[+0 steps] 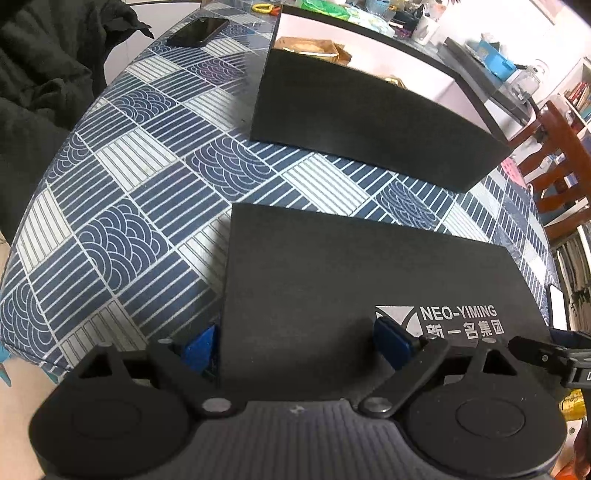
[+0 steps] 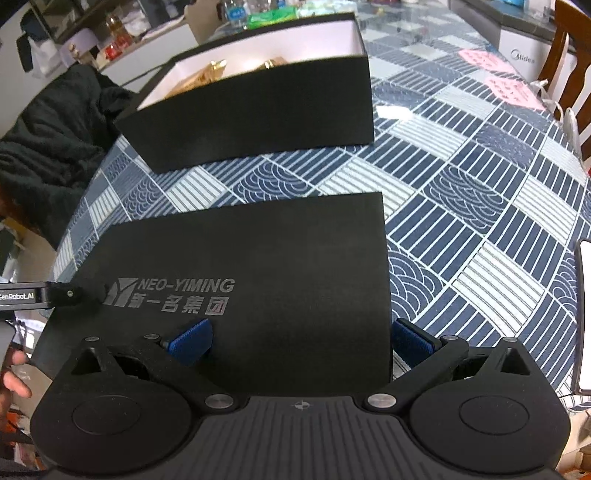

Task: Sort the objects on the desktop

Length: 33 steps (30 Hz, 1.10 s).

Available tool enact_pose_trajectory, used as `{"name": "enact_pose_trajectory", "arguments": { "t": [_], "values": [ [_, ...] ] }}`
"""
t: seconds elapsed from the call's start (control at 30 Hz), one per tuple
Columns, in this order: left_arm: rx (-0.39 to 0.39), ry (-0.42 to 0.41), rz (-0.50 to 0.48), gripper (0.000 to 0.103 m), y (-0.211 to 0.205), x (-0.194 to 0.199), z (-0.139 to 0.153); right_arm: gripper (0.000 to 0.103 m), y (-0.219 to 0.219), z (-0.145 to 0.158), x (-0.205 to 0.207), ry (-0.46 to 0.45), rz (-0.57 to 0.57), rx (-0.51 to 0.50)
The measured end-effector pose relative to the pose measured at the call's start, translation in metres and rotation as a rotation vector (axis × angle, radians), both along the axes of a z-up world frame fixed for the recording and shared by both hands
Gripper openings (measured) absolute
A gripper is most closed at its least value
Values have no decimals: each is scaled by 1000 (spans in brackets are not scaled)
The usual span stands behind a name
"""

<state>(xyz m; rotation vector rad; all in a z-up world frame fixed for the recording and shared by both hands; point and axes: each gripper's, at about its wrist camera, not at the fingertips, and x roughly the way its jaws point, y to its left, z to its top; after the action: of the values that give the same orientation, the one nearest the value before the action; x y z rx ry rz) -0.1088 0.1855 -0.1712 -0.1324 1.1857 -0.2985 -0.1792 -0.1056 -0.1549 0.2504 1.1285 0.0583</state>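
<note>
A flat black box lid [image 1: 354, 280] printed NEO-YIMING lies near the table's front edge; it also shows in the right wrist view [image 2: 258, 266]. My left gripper [image 1: 295, 345] stands wide open astride the lid's left corner, one blue pad beside the left edge, the other over the top. My right gripper [image 2: 301, 341] is wide open astride the lid's right corner in the same way. Behind stands the open black box [image 1: 354, 136] with a white inside and gold items, also in the right wrist view [image 2: 258, 107].
The table has a blue-and-white patterned cloth [image 1: 129, 192]. A black phone [image 1: 197, 31] lies at the far left. A white phone [image 2: 585, 317] lies at the right. Pink notes [image 2: 498, 81], wooden chairs [image 1: 554, 158] and dark clothing [image 1: 40, 81] surround the table.
</note>
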Motion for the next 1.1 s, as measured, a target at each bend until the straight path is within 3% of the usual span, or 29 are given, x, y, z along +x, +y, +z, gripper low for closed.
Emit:
{"name": "enact_pose_trajectory", "arguments": {
  "t": [0.33, 0.53, 1.1],
  "values": [
    [37, 77, -20, 103, 1, 0, -21, 103, 3, -23, 6, 70, 34, 4],
    [73, 62, -65, 103, -2, -3, -24, 103, 5, -26, 12, 84, 44, 1],
    [-35, 126, -18, 103, 41, -22, -33, 103, -12, -33, 4, 102, 7, 27]
  ]
}}
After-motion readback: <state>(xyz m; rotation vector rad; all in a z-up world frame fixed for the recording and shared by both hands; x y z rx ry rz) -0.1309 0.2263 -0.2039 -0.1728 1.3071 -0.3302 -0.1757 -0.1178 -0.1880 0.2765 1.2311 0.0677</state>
